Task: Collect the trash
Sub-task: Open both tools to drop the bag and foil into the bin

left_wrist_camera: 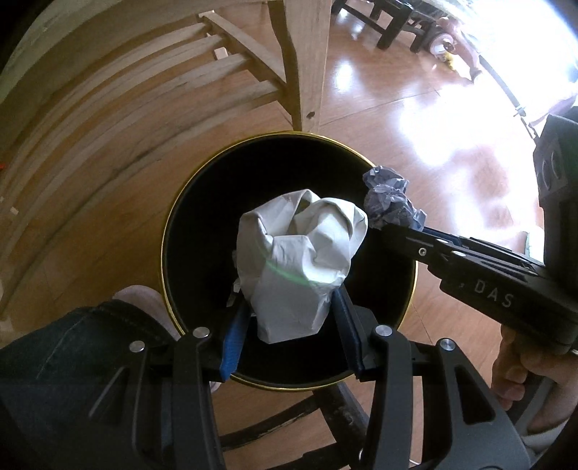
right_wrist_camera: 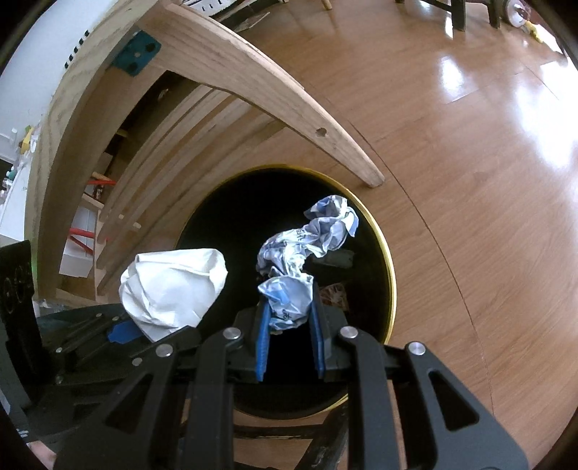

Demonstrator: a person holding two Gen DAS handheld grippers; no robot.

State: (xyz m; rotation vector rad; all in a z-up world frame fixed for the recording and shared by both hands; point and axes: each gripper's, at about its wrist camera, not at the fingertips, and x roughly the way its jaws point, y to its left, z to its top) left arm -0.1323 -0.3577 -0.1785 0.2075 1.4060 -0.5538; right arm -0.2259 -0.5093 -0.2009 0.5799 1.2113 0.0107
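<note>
Two claws pinch paper wads over black bin (left_wrist_camera: 188, 231) (glossy wood floor (right_wrist_camera: 469, 180), chair legs)

A home, probably a living or dining room: glossy wood floor (right_wrist_camera: 451, 180), a pale wooden chair (right_wrist_camera: 253, 94), dark chairs (left_wrist_camera: 390, 21), a small toy (left_wrist_camera: 442, 45).

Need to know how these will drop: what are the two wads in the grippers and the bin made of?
White wad: looks like matte paper, sharp creases.
Blue-printed wad: thin crumpled paper or wrapper, slight sheen; cannot tell which.
Bin: dark inside with a shiny gold rim, probably metal or plastic.
</note>
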